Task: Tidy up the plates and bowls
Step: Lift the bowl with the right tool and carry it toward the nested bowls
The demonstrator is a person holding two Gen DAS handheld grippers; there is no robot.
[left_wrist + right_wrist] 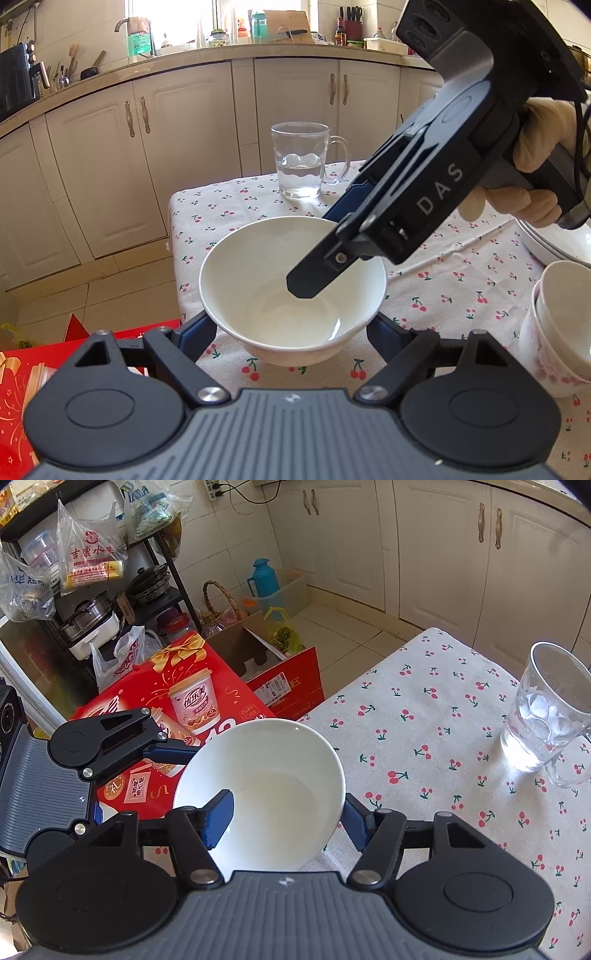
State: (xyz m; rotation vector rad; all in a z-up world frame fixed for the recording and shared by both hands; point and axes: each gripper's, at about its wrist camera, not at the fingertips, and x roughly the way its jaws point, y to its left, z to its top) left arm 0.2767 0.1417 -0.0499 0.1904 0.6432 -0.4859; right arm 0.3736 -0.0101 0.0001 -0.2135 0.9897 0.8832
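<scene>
Scene: We see a white ceramic bowl [291, 288] at the near-left corner of the bench [461, 280], its side overhanging the cherry-print cloth above a red gift box [177, 698] on the floor.
Right hand-held gripper: The right hand-held gripper [284, 819] pinches the bowl's wall, one blue pad [219, 821] inside the basin and the other outside the rim; in the left wrist view its dark finger dips into the bowl.
Left hand-held gripper: The left hand-held gripper [291, 334] cradles the bowl from below, fingers spread to either side of its belly; we cannot tell whether the pads press on it.
Weight: We judge it light enough for one gripper, though a rim hold leaves it hanging off centre.
Surface: Glazed and glossy, so likely slippery under a pad.
Stiffness: Rigid; it will not give, so grip force goes straight into the wall.
Fragility: Breakable, we think, if it knocks the stacked floral bowls [554, 332] at the bench's right edge or drops over the corner.
Where to hold: Across the rim, one pad inside and one out, as the right gripper has it; a second support under the belly steadies it.
Nearby: A glass mug [301, 162] of water stands near the far edge, well apart.
</scene>
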